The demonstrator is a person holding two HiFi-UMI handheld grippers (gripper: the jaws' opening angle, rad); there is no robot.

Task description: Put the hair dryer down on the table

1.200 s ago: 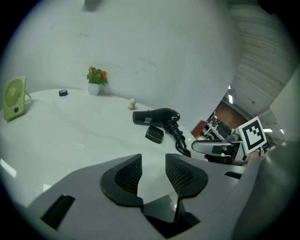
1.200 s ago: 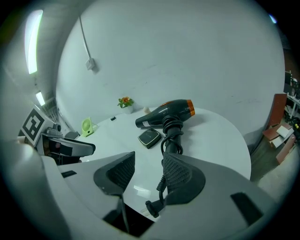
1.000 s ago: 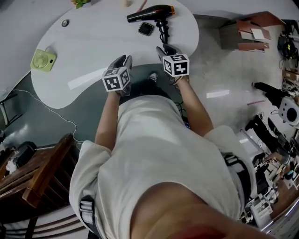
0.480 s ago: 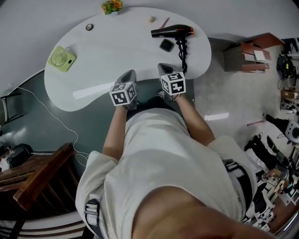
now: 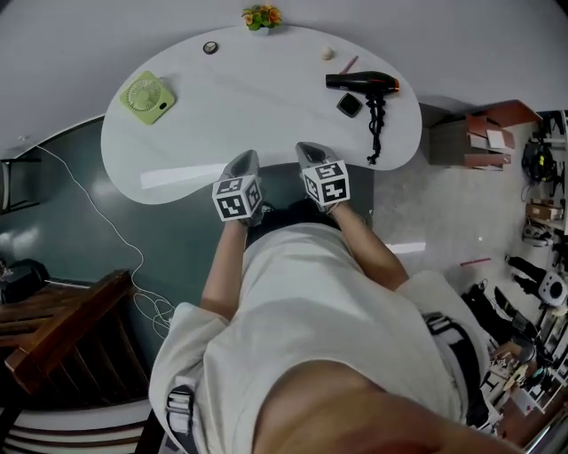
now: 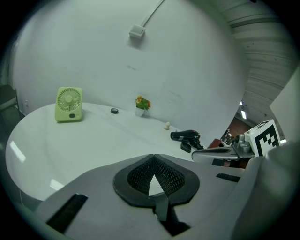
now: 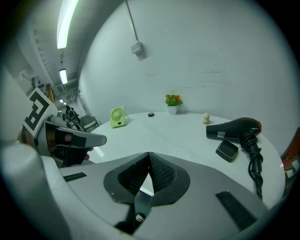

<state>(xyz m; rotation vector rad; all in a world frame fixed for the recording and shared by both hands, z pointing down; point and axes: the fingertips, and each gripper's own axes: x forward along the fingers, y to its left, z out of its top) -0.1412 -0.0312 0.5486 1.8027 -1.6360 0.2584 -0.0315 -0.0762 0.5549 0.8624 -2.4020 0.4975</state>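
Observation:
A black hair dryer (image 5: pixel 362 82) with an orange rear end lies on its side on the white table (image 5: pixel 257 106), far right part. Its black cord (image 5: pixel 374 129) trails toward the near edge. The hair dryer (image 7: pixel 234 129) also shows in the right gripper view, and the hair dryer (image 6: pixel 184 135) looks small in the left gripper view. My left gripper (image 5: pixel 248 160) and right gripper (image 5: pixel 304 151) hover side by side at the table's near edge, both shut and empty, well short of the dryer.
A small black square case (image 5: pixel 349 105) lies beside the dryer. A green desk fan (image 5: pixel 147 96), a potted flower (image 5: pixel 260 17), a small dark disc (image 5: pixel 210 47), a pale figurine (image 5: pixel 327 53) and a pencil (image 5: pixel 347 64) rest on the table. Cardboard boxes (image 5: pixel 484 133) stand on the floor at right.
Both grippers have drawn back from the dryer to the table's near edge and their jaws have closed. The head view has shifted, so the table sits more to the right.

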